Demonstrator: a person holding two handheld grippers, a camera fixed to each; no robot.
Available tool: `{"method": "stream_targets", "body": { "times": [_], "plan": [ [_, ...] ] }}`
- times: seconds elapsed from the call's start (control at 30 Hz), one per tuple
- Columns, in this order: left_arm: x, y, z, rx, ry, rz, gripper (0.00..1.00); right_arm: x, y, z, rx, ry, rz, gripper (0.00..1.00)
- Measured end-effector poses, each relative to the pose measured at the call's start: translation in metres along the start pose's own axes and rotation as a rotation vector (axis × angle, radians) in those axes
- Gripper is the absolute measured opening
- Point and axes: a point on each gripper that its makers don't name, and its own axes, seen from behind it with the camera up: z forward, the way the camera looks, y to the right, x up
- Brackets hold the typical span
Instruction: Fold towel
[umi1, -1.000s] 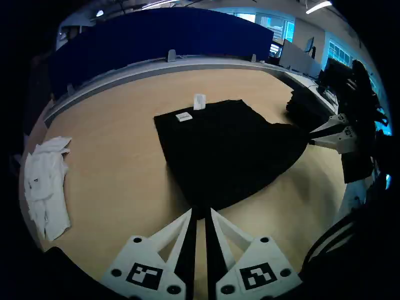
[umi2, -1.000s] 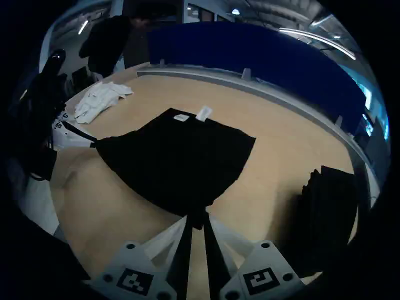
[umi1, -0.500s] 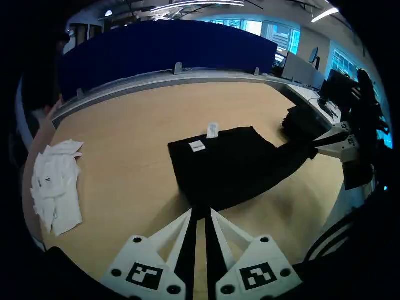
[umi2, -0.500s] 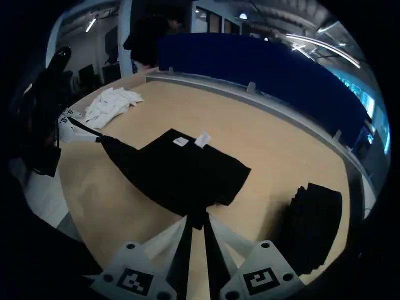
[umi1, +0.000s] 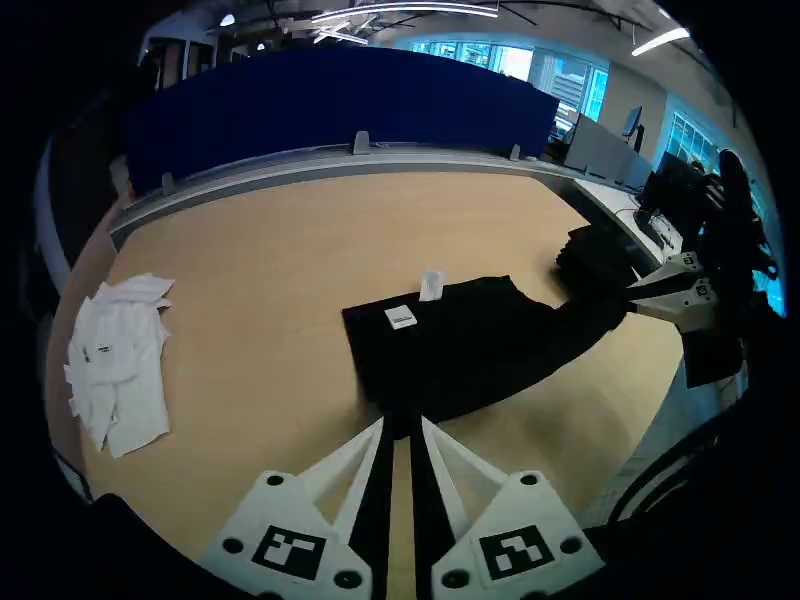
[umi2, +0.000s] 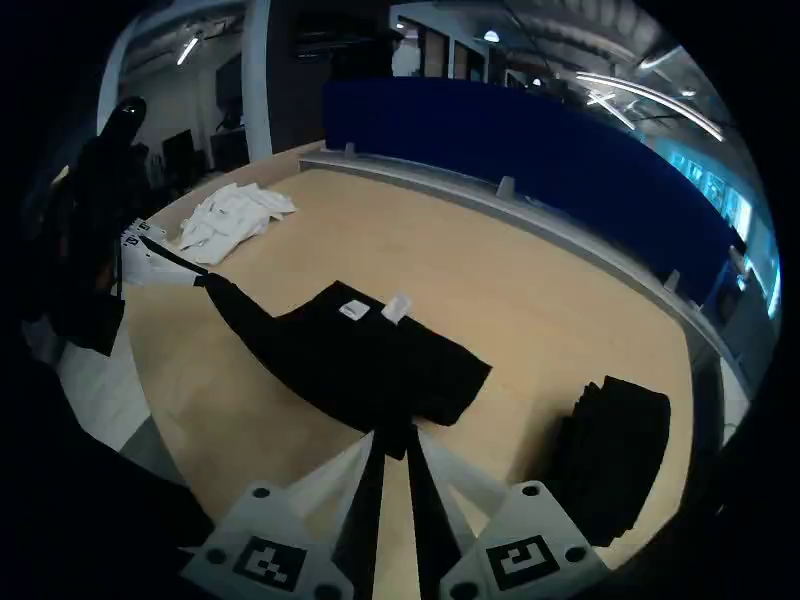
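Table (umi1: 260, 240) is carrying one black towel (umi1: 470, 340) wearing two white tags (umi1: 401, 317), one dark folded stack (umi2: 610, 450), one white cloth heap (umi1: 115, 360); two grippers showing: left gripper (umi1: 400, 428), right gripper (umi2: 395, 435).

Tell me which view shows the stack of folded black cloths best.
The right gripper view: the black stack sits near and large at lower right, with its layered edges distinct. The left gripper view shows the same stack smaller and farther off, near the right claw.
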Motion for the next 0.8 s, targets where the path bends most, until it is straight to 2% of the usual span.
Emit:
{"method": "stream_targets", "body": {
  "times": [0.2,0.37,0.8],
  "plan": [
    [0.006,-0.002,0.004,0.006,0.003,-0.001,0.11,-0.001,0.004,0.003,-0.003,-0.009,0.0,0.16],
    [0.013,-0.006,0.014,0.012,0.003,-0.002,0.11,-0.001,0.01,0.011,-0.006,-0.023,0.009,0.16],
    [0.022,-0.022,0.066,0.028,-0.024,-0.012,0.11,-0.005,0.041,0.064,-0.017,-0.071,0.057,0.16]
  ]
}}
